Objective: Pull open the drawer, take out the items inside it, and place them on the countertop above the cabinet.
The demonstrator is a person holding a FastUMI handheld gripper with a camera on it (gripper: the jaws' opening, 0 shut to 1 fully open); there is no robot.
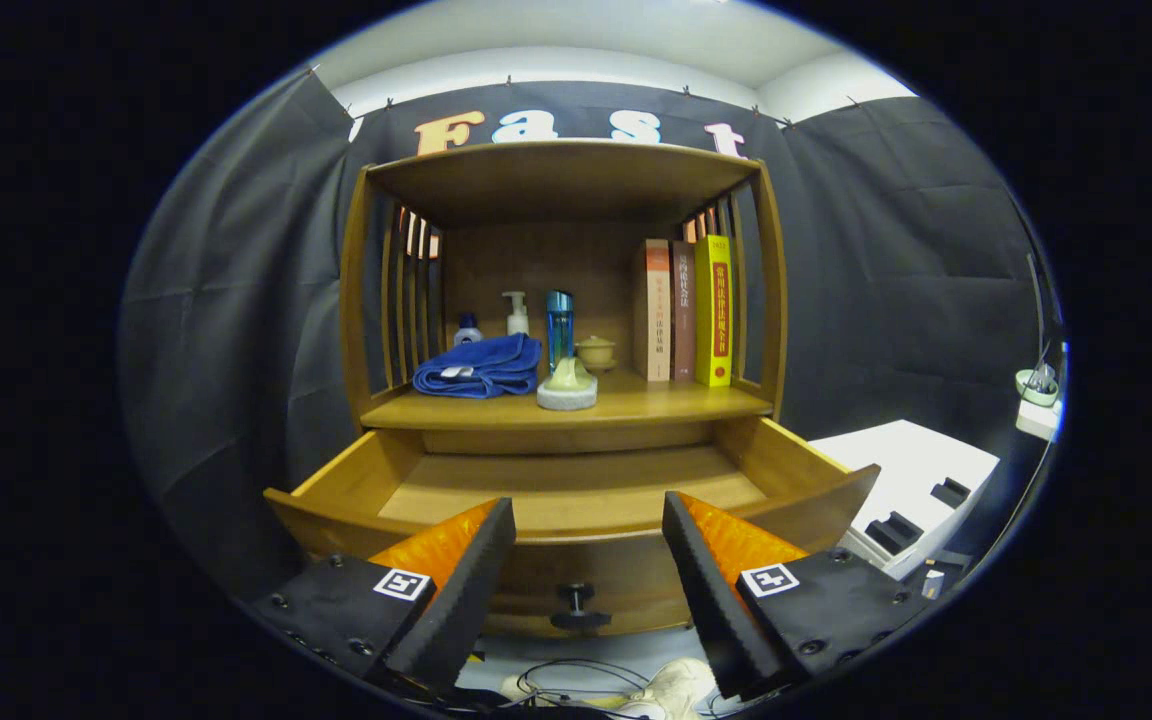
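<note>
A wooden cabinet stands ahead with its drawer (pixel 576 490) pulled out toward me; the drawer's bare wooden floor is all I see inside. Its dark knob (pixel 578 604) sits on the front panel, between and below my fingers. My gripper (pixel 588 520) is open, fingers spread wide over the drawer's front edge, nothing between them. On the countertop (pixel 656 402) above the drawer lie a folded blue towel (pixel 481 366) and a pale round item on a stone-like base (pixel 567 386), just beyond the drawer.
Behind the towel stand small bottles (pixel 515 314) and a tall blue bottle (pixel 559 326), with a small lidded cup (pixel 596 352). Three books (pixel 684 310) stand upright at the shelf's right. A white box (pixel 911 490) sits right of the drawer. Cables (pixel 576 680) lie on the floor below.
</note>
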